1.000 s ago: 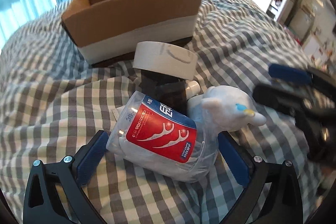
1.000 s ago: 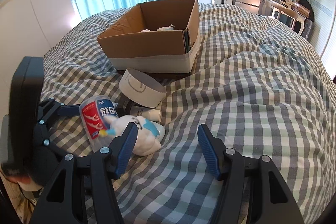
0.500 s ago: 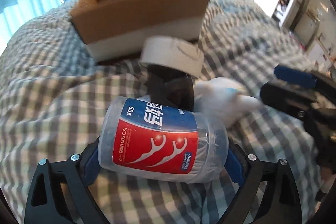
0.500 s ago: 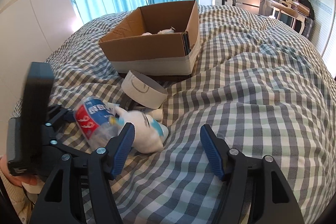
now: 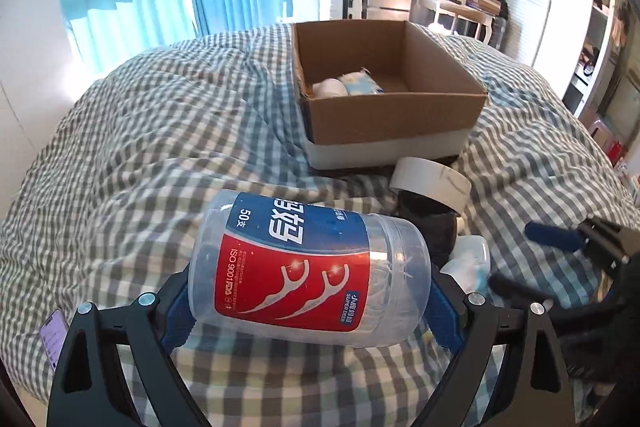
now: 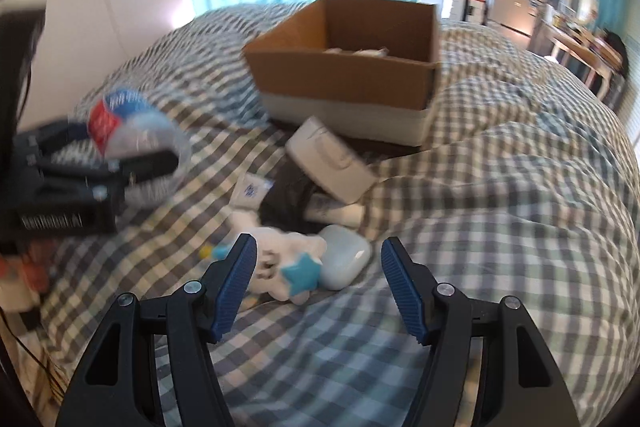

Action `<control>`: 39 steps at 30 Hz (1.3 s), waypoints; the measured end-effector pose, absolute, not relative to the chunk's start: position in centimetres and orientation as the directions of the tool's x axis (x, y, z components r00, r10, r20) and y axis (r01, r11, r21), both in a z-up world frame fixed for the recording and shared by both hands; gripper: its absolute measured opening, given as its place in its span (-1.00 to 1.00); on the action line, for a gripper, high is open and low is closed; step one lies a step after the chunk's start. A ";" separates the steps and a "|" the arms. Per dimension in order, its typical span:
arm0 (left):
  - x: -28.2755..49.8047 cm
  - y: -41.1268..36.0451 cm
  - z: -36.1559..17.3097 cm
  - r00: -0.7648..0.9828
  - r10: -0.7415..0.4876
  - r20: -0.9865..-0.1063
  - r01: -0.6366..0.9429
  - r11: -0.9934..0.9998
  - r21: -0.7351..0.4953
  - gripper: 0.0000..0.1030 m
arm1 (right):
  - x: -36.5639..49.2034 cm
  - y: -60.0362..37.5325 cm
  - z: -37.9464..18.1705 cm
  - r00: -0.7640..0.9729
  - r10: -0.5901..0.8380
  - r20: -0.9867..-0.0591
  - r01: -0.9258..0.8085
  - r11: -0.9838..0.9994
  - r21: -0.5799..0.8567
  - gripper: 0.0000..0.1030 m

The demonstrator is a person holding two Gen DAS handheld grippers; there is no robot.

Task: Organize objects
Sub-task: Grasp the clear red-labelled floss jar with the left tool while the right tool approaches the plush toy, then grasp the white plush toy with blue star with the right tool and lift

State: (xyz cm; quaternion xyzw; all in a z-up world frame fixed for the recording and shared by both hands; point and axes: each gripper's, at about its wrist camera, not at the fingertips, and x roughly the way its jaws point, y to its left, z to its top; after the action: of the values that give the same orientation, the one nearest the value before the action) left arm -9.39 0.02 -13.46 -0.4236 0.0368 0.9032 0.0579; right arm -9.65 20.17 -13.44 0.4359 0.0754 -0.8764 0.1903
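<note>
My left gripper (image 5: pixel 308 303) is shut on a clear plastic floss-pick jar (image 5: pixel 312 267) with a red and blue label, held sideways above the checked bedspread; it also shows blurred in the right wrist view (image 6: pixel 132 131). An open cardboard box (image 5: pixel 384 95) sits beyond it, with a white and a pale blue item inside. My right gripper (image 6: pixel 316 267) is open and hovers just over a white plush toy with a blue star (image 6: pixel 288 263) and a white case (image 6: pixel 344 259).
A wide white tape roll (image 5: pixel 430 183) leans on a dark object (image 6: pixel 288 199) in front of the box (image 6: pixel 352 75). A small white tube (image 6: pixel 336 211) and a paper packet (image 6: pixel 250 191) lie nearby. A phone (image 5: pixel 54 335) rests at the bed's left edge.
My left gripper closed on the jar and lifted it off the bed, tilting up toward the box. My right gripper moved left and lower over the plush toy.
</note>
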 end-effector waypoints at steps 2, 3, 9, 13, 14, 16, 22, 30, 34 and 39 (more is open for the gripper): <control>-9.3 0.1 -13.3 -0.640 0.065 -0.765 -0.134 -0.991 0.028 0.83 | -9.6 18.6 -14.3 -0.524 -0.251 -0.814 0.440 -0.898 -0.007 0.26; -9.3 0.0 -13.2 -0.645 0.060 -0.762 -0.132 -0.991 0.034 0.83 | -9.5 18.0 -14.7 -0.514 -0.243 -0.823 0.456 -0.890 -0.023 0.26; -9.3 -0.6 -13.2 -0.657 0.033 -0.753 -0.118 -0.991 0.059 0.82 | -10.0 16.0 -16.3 -0.467 -0.257 -0.846 0.505 -0.863 -0.017 0.26; -9.4 -1.3 -13.4 -0.656 0.029 -0.754 -0.107 -0.993 0.055 0.81 | -11.3 15.6 -17.6 -0.403 -0.307 -0.862 0.500 -0.863 0.073 0.26; -9.4 -1.5 -13.5 -0.656 0.030 -0.754 -0.106 -0.993 0.052 0.81 | -11.6 15.3 -18.0 -0.384 -0.312 -0.869 0.502 -0.860 0.086 0.27; -9.4 -1.7 -13.6 -0.657 0.043 -0.753 -0.109 -0.993 0.038 0.81 | -12.0 14.5 -19.2 -0.342 -0.279 -0.897 0.509 -0.857 0.072 0.30; -9.2 -1.8 -13.8 -0.655 0.062 -0.753 -0.122 -0.992 0.025 0.81 | -11.6 13.7 -18.9 -0.401 -0.249 -0.881 0.500 -0.866 0.017 0.22; -7.7 -1.2 -12.6 -0.674 0.071 -0.735 -0.144 -0.989 0.036 0.81 | -10.0 14.9 -15.5 -0.520 -0.232 -0.822 0.452 -0.891 -0.034 0.22; -6.7 -1.0 -10.9 -0.699 0.071 -0.711 -0.147 -0.988 0.046 0.81 | -8.9 15.8 -13.5 -0.567 -0.226 -0.792 0.422 -0.905 -0.044 0.22; -5.6 -0.9 -8.3 -0.743 0.062 -0.666 -0.140 -0.988 0.064 0.81 | -7.1 17.8 -10.6 -0.623 -0.228 -0.749 0.397 -0.916 -0.051 0.22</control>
State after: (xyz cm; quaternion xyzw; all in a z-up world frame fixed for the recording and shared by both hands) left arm -5.63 -0.91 -8.28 -0.3542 0.0549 0.9320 0.0543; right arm -7.12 17.79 -10.58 0.3977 0.1062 -0.8944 0.1748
